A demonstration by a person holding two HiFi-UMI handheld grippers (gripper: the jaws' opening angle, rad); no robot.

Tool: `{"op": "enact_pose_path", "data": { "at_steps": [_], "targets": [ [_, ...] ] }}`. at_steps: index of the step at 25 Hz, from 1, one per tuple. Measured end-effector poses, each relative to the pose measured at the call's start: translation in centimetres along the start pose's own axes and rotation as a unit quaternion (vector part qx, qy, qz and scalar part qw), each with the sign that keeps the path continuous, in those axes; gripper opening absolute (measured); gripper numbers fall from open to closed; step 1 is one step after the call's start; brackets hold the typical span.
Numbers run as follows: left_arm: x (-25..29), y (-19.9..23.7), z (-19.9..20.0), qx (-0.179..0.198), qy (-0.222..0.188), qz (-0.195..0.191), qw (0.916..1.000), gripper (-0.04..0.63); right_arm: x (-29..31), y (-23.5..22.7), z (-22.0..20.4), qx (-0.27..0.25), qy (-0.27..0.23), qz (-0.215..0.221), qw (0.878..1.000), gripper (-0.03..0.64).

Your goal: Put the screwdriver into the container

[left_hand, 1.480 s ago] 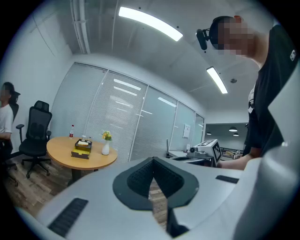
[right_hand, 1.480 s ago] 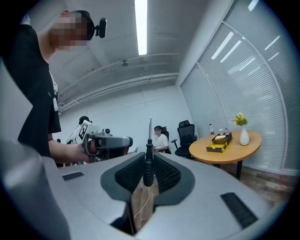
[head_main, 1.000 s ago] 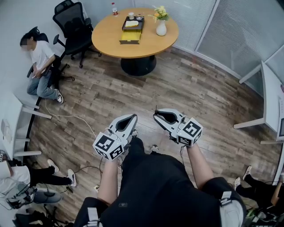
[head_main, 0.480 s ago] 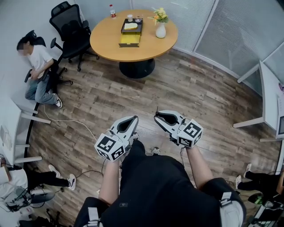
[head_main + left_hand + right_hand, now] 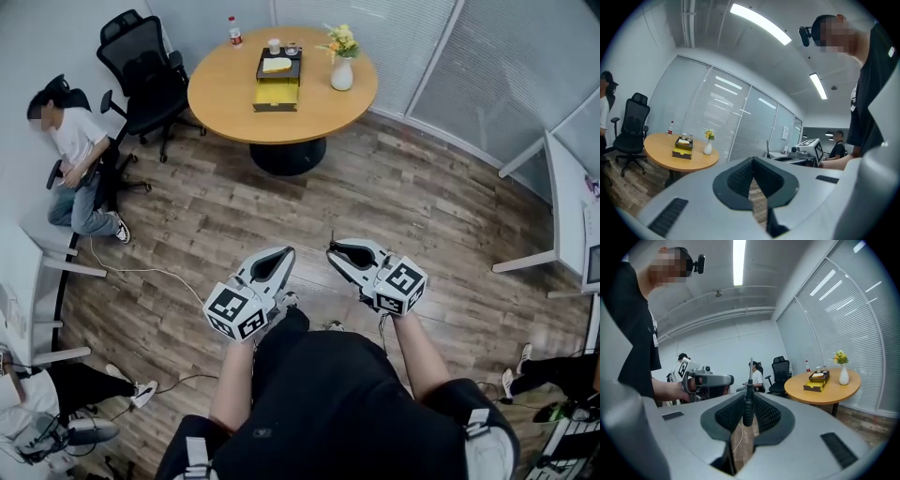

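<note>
My right tool (image 5: pixel 746 414) is closed on the screwdriver (image 5: pixel 748 401); my left tool (image 5: pixel 753 178) is closed and empty. The container (image 5: pixel 277 81) stands on the round bench (image 5: pixel 225 98), well apart. I should walk close with a firm grip before lowering it in.

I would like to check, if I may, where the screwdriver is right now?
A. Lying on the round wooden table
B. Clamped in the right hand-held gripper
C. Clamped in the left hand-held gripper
B: in the right gripper view, the slim dark-handled screwdriver stands upright between the closed jaws of the right hand-held gripper, while the left hand-held gripper holds nothing.
</note>
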State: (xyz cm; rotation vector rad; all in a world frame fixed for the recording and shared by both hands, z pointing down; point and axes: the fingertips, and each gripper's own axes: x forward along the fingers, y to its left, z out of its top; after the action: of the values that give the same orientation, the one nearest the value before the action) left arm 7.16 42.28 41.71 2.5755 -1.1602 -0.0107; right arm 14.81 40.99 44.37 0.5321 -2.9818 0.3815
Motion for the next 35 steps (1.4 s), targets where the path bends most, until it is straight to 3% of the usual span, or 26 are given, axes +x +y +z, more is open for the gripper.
{"op": "enact_pose_path", "data": {
  "at_steps": [8,24,35],
  "targets": [
    [-0.5,4.6,1.2,0.004,0.0,-0.008,1.0,0.005,4.6,-0.8,-0.4,-0.031,0.016,-0.016,0.999,0.052],
    [-0.9,10.9,2.2,0.006,0.013,-0.04,0.9991,0.005,10.8,-2.5,0.9,-0.027,0.002,-0.043,0.999,0.052],
    [-0.2,12.8,2.2,0.0,0.021,-0.013,0.9997,0.005,11.5,-5.2,1.1,-0.023,0.008,-0.026,0.999,0.052]
  ]
}}
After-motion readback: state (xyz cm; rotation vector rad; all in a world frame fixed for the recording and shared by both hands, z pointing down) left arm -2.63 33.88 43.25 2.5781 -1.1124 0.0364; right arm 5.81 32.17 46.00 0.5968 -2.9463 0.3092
